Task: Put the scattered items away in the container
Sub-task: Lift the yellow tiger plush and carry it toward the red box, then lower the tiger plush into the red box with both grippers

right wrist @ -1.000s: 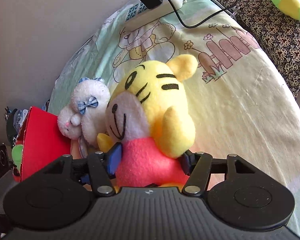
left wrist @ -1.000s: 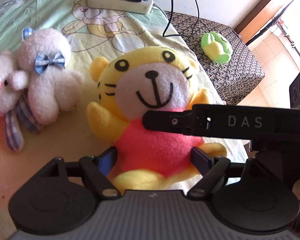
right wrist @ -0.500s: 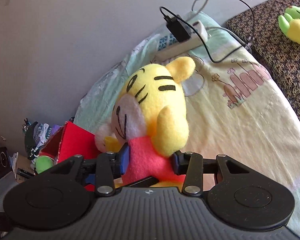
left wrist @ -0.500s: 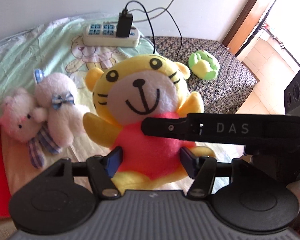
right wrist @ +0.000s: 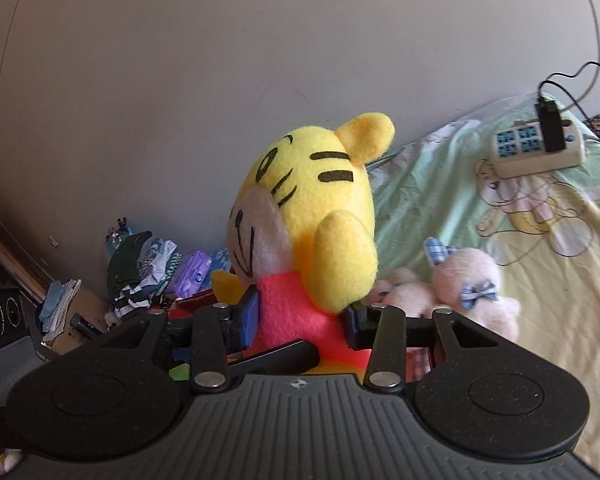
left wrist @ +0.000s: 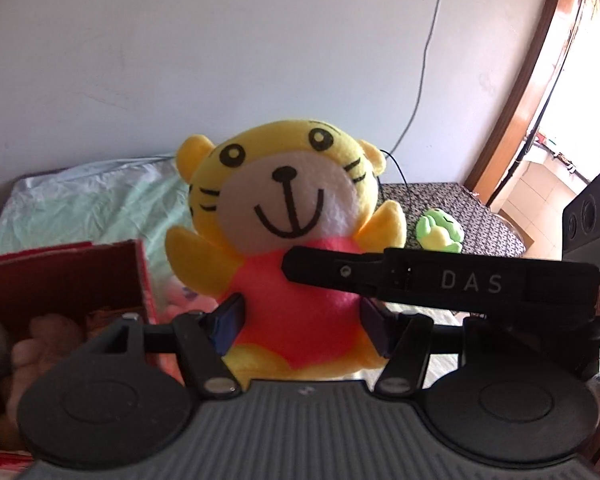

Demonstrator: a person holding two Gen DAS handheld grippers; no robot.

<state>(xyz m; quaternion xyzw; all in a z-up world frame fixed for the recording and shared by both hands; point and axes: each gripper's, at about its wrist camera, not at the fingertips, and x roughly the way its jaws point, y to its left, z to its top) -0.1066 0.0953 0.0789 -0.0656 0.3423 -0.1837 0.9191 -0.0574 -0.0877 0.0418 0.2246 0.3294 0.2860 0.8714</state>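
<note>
A yellow tiger plush in a pink shirt point(left wrist: 288, 216) is held in the air by both grippers. My left gripper point(left wrist: 302, 322) is shut on its pink body from the front. My right gripper point(right wrist: 300, 322) is shut on the same body from the side, and the tiger point(right wrist: 312, 208) faces left there. The right gripper's finger point(left wrist: 420, 282) crosses the tiger's chest in the left wrist view. The red box point(left wrist: 60, 276) is at lower left with plush toys inside. Two pale pink bunny plushes point(right wrist: 456, 288) lie on the bed.
A green frog plush point(left wrist: 440, 232) sits on a dark patterned cover. A white power strip point(right wrist: 536, 148) with a black charger lies on the cartoon bedsheet point(right wrist: 560, 280). Clutter is piled by the wall point(right wrist: 148, 268). A black speaker point(left wrist: 592, 220) stands at the right.
Both grippers have lifted the tiger off the bed and carried it left, toward the red box. The box's open inside has come into the left wrist view.
</note>
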